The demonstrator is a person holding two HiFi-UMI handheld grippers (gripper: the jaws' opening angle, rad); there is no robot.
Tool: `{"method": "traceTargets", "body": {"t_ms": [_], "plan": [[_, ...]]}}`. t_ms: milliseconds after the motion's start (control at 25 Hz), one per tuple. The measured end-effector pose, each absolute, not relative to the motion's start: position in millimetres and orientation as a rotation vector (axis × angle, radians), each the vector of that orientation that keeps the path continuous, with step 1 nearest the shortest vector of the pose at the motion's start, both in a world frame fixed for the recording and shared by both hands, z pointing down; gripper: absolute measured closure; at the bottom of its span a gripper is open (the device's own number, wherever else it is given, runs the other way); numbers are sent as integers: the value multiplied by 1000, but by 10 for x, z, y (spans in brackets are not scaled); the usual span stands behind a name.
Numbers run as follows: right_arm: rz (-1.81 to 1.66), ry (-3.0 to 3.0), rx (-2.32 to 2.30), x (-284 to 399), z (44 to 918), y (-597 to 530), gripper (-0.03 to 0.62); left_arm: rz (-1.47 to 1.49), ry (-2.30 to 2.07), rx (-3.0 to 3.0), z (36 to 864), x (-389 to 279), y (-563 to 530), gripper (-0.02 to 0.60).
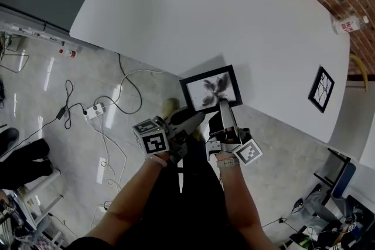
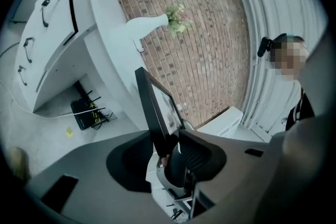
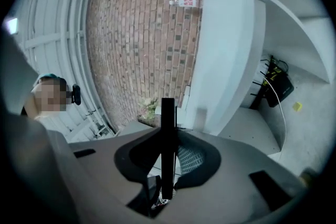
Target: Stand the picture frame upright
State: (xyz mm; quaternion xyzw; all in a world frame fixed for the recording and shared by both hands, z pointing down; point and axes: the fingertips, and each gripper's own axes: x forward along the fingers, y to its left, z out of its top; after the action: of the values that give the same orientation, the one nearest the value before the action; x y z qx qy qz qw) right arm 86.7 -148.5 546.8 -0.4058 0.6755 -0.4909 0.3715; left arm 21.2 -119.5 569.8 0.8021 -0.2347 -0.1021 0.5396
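Two grippers, one black picture frame (image 1: 211, 88). The frame sits at the lower middle of the head view, at the white table's (image 1: 252, 26) near edge, with its print tilted up toward the camera.

- **Grip, right:** the right gripper (image 1: 225, 107) pinches the frame's near rail edge-on.
- **Grip, left:** the left gripper (image 1: 196, 120) has its pads spread, and the frame's corner stands loose between them.
- **Pose:** both forearms reach up from the picture's bottom side by side, and the grippers converge roughly level.
- **Handling note:** the right pinch probably carries the raise, so it should stay firm. The left can steady the corner, and the base should be set well inside the table edge before letting go.
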Motion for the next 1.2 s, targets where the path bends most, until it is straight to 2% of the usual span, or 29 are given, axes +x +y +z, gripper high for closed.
{"method": "traceTargets", "body": {"t_ms": [240,720,800,1200], "plan": [[-1170,1832,-1042,855,5254,-1561,520,-234,-571,1978,5646,137,-1230,399],[-1095,1978,-1091,861,5018,-1701,519,-206,-740,2050,5340,-315,-1423,399],[-1093,2017,-1092,817,4985,-1711,519,-178,-775,2104,5273,-401,-1473,357],[-1098,2189,-1025,572,4795,-1759,520,38,-879,2404,4935,-617,-1909,357]]}}
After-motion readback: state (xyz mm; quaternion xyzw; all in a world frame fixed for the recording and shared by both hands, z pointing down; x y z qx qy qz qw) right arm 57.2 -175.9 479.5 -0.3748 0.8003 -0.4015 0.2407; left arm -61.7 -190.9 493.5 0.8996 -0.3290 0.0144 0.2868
